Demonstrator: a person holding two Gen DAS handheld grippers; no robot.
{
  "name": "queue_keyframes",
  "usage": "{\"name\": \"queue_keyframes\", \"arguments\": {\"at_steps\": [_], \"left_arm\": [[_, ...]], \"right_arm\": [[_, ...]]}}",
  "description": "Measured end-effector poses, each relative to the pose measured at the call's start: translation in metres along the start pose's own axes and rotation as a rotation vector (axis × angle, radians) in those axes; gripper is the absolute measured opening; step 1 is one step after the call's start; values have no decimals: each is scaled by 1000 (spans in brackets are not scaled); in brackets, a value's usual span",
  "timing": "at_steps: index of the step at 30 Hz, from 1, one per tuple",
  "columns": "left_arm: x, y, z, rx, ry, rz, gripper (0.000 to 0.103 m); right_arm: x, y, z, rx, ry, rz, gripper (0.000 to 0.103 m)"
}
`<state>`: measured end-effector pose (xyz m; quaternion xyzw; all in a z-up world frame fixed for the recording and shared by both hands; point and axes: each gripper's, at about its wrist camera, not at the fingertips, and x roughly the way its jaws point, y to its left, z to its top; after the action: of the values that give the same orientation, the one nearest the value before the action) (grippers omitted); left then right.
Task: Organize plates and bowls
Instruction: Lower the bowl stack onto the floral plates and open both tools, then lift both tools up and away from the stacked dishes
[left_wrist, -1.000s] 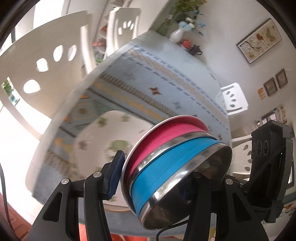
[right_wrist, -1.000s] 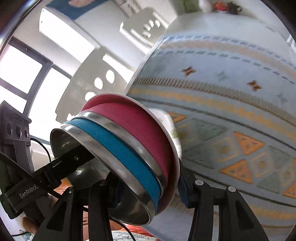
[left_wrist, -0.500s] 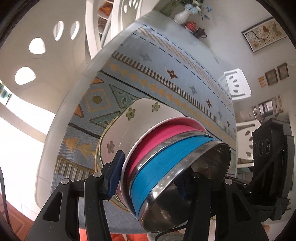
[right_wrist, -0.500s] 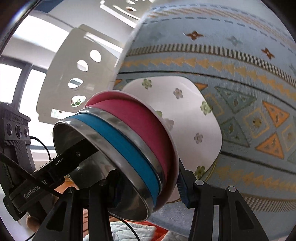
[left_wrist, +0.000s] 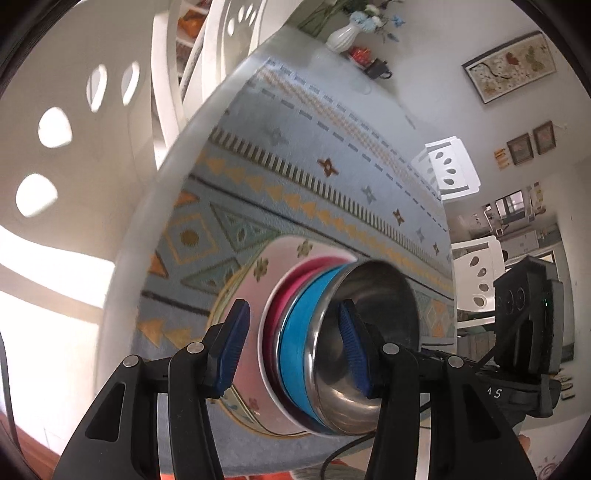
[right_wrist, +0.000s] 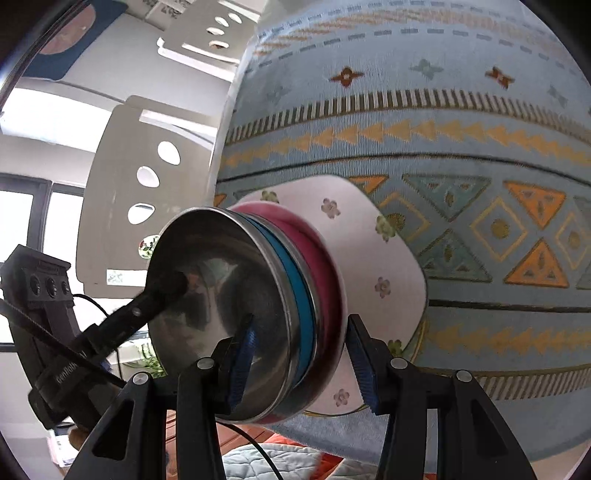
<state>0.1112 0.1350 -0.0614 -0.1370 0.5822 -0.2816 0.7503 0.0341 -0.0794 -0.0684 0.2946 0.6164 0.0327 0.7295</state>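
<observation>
Item 1, chair (left_wrist: 74, 155): white, cut-out holes in its back, at the far left of my left wrist view, beside the table edge.

Item 2, tablecloth (left_wrist: 295, 155): pale blue with orange triangles and dashed bands, covering the table.

Item 3, left gripper (left_wrist: 293, 354): I see its jaws spread wide, one blue pad outside the stack's rim, the other inside the steel bowl; neither pad clearly presses, though blur prevents certainty.

Item 4, floral plate (left_wrist: 280, 254): white, small flower prints, lying on the tablecloth near the table's near edge.

Item 5, bowl stack (left_wrist: 306, 343): steel bowls with pink and blue bands, nested, sitting on the floral plate.

Item 6, right gripper (right_wrist: 301, 362): my jaws are parted, straddling the stack's rim (right_wrist: 295, 280), one pad inside, one outside by the plate (right_wrist: 369, 229); contact unclear.

Item 7, vase (left_wrist: 341, 37): white, with flowers, at the table's far end.
</observation>
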Motion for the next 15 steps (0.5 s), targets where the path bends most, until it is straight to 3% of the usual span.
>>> {"name": "queue_keyframes", "arguments": {"at_steps": [5, 13, 15], "left_arm": [[-26, -16, 8, 94, -78, 59, 46], [-55, -101, 17, 319, -246, 208, 49], [-58, -129, 18, 343, -287, 211, 63]], "right_arm": [[-28, 12, -9, -99, -92, -68, 48], [-108, 13, -26, -238, -425, -263, 51], [-125, 2, -27, -228, -469, -283, 51]]}}
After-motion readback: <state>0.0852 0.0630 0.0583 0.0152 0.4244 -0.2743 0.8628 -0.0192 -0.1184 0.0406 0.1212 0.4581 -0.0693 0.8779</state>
